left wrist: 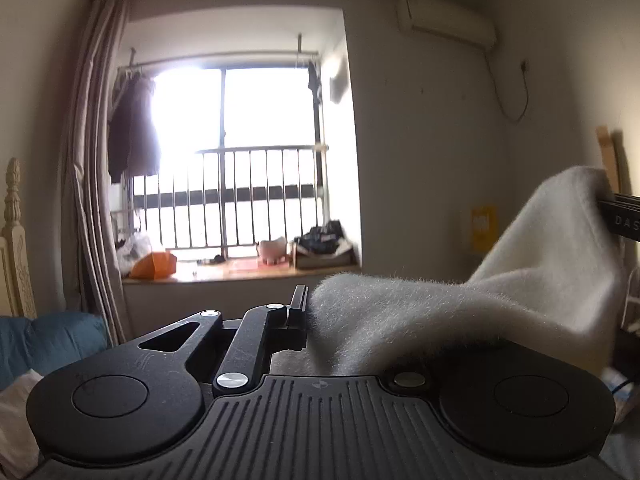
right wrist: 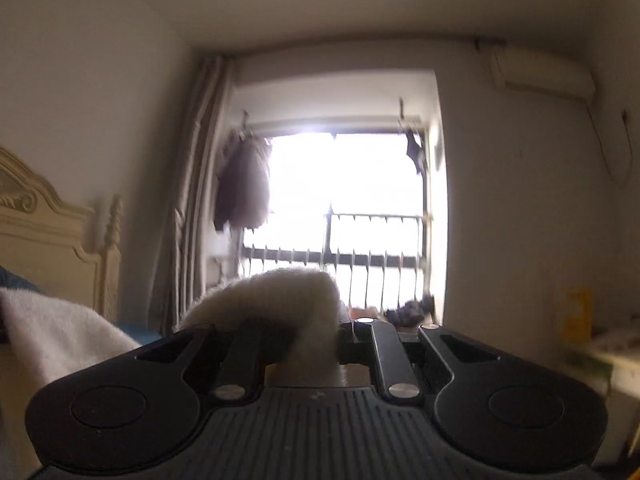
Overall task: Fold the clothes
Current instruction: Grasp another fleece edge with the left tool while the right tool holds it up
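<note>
White fuzzy fabric, a fleece garment (left wrist: 420, 312), hangs stretched between two claws in a bedroom, both aimed toward a bright window (left wrist: 240, 152).

L claw (left wrist: 308, 312) is clenched on the garment: its visible finger (left wrist: 298, 304) presses against the fluffy edge, and the cloth drapes over the claw's right half, hiding the other finger. From there the fabric rises up & to the right, where a black finger of the other claw (left wrist: 624, 218) grips its far corner at the frame edge.

R claw (right wrist: 316, 328), seen from its own camera, is likewise clamped on the garment (right wrist: 276, 300): a bunched fold humps up just ahead of the fingers and fills the gap btwn them, w/ more cloth trailing down toward the camera. More of the white fleece (right wrist: 52, 340) sags low to the left of that claw.

Beyond both claws: a window w/ a metal railing (left wrist: 248, 192), a beige curtain (left wrist: 94, 160) left of it, dark clothes (left wrist: 132, 132) hanging on a rod, an orange bag (left wrist: 154, 266) on the sill. A/C unit (left wrist: 444, 20) sits high on the wall to the right. Cream carved headboard (right wrist: 44, 232) stands left of the R claw; blue bedding (left wrist: 44, 340) lies low left of the L claw. R-wrist view is blurred.
</note>
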